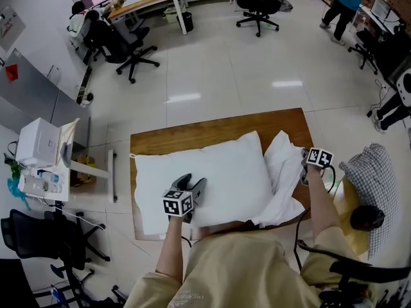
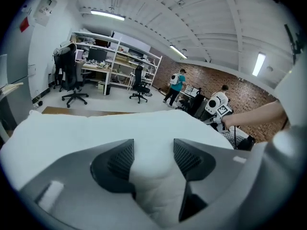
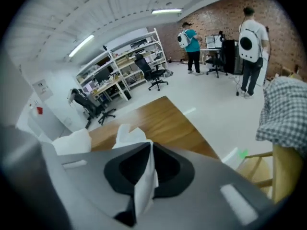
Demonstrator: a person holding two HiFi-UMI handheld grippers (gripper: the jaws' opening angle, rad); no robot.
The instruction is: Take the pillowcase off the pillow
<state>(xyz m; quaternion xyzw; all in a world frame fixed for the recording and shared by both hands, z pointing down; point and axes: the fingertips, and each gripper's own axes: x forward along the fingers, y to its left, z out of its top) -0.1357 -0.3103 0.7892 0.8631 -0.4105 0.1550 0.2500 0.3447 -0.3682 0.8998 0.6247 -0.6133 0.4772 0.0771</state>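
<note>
Nearest me, my left gripper [image 1: 191,186] has its jaws partway closed on a bulge of the pillow [image 1: 218,172] close to the near long edge. In the left gripper view the stuffing puckers up between the ribbed pads, so I count that as an anchoring grip. The pillow lies flat on the wooden table [image 1: 212,130], its long axis running left to right across my view, roughly in line with the table's near edge.

Further out on my right, the right gripper [image 1: 303,167] is pinched fully together on a thin fold of the pillowcase [image 1: 282,172], which sits bunched and crumpled against the pillow's right end. The fabric runs straight up through the closed jaws in the right gripper view.

I judge this to be the pull-off step, well along. I cannot tell whether the pillow's right end is still inside the case. Next I would draw the right gripper away rightward, along the long axis, with the left holding the pillow down.
</note>
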